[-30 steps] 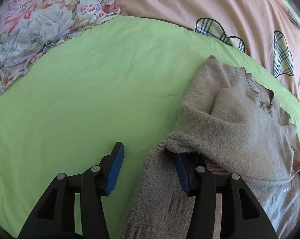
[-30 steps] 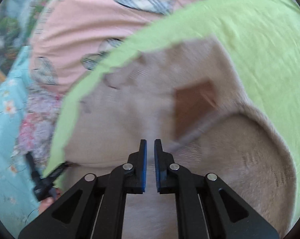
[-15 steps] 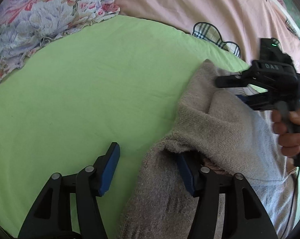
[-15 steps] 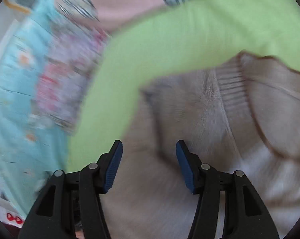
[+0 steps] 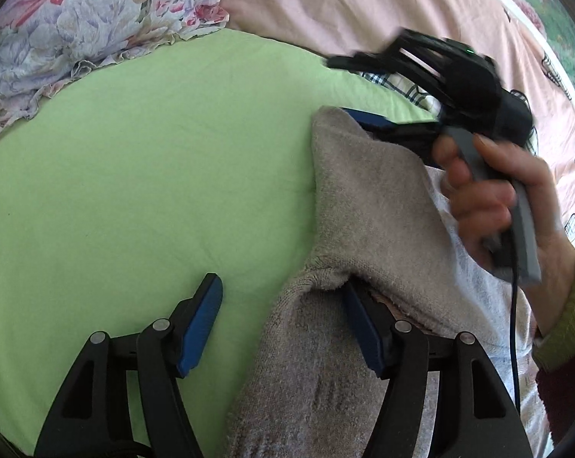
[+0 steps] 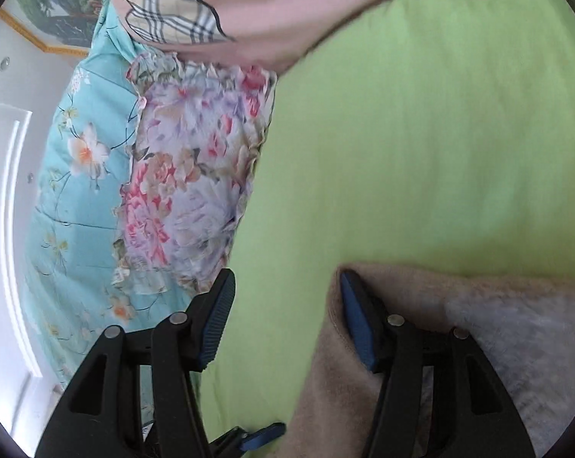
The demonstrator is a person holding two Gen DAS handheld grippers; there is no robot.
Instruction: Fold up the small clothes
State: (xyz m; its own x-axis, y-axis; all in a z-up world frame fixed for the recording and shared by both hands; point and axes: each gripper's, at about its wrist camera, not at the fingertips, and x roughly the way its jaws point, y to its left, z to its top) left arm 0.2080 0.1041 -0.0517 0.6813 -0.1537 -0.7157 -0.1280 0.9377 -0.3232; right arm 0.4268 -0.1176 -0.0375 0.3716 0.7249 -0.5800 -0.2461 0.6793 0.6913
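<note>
A grey-beige knit sweater (image 5: 371, 198) lies folded over itself on the green sheet (image 5: 154, 171). My left gripper (image 5: 281, 324) sits at the sweater's near edge with its jaws opening. Its right finger is tucked under a fold, and its left pad (image 5: 201, 324) rests apart on the sheet, so nothing is pinched. A hand (image 5: 493, 198) holds my right gripper (image 5: 350, 91) open at the sweater's far corner. One blue pad (image 5: 367, 118) is slipped under the knit. In the right wrist view the right gripper (image 6: 287, 320) is open, with the sweater (image 6: 516, 343) against its right finger.
A floral pillow (image 5: 77, 26) lies at the far left of the sheet, with a pink quilt with plaid patches (image 5: 325, 0) behind it. Teal flowered bedding (image 6: 77, 191) and a white wall (image 6: 5, 191) lie beyond the pillow. Bare green sheet spreads left of the sweater.
The right gripper swung in from the right to the sweater's far corner and went from shut to open. The left jaws spread a little wider without leaving the near edge.
</note>
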